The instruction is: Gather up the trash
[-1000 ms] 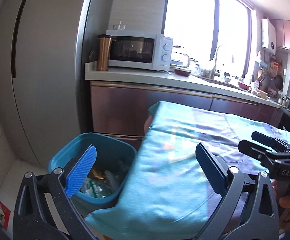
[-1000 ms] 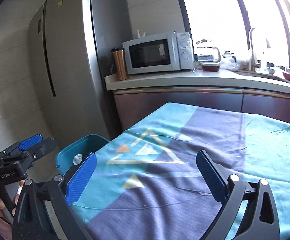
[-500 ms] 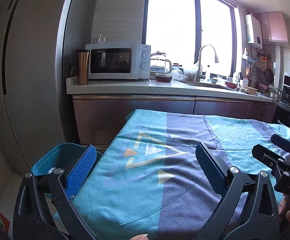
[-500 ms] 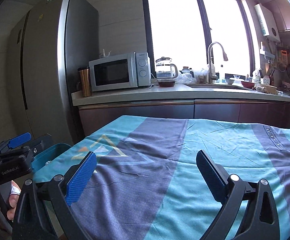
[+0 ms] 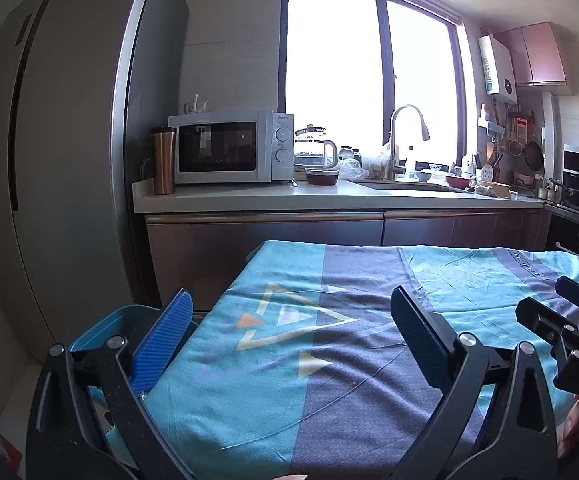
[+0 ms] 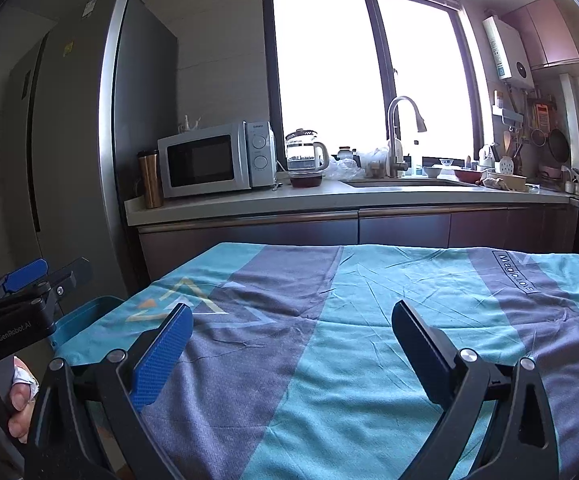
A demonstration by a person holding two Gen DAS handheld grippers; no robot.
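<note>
Kitchen w/ bright window behind; a table covered by a teal-and-purple striped cloth w/ triangle print [image 5: 329,344] fills the foreground in both views. Left tongs [image 5: 289,340] are held w/ blue pads wide apart, nothing between them, hovering over the cloth's left part. Right tongs [image 6: 289,344] are likewise spread, empty, above the cloth further right; in the left wrist view they're seen at the right edge [image 5: 561,312], jaws apart too. A hand [image 6: 17,404] grips the left tool's handle, w/ a bit of white crumpled stuff at the thumb, not identifiable. A blue plastic trash bin [image 5: 105,328] sits just beside the table's left edge, lower than the top, partly hidden by the left pad; contents can't be made out. No trash is seen on the cloth. Behind: a long counter w/ dark cabinet fronts [image 5: 329,200], a grey microwave [image 5: 229,146], a copper tumbler [image 5: 164,160] at its left, a glass kettle [image 5: 315,152], a tall faucet [image 5: 403,136]. A steel fridge [image 5: 69,160] stands at left.
</note>
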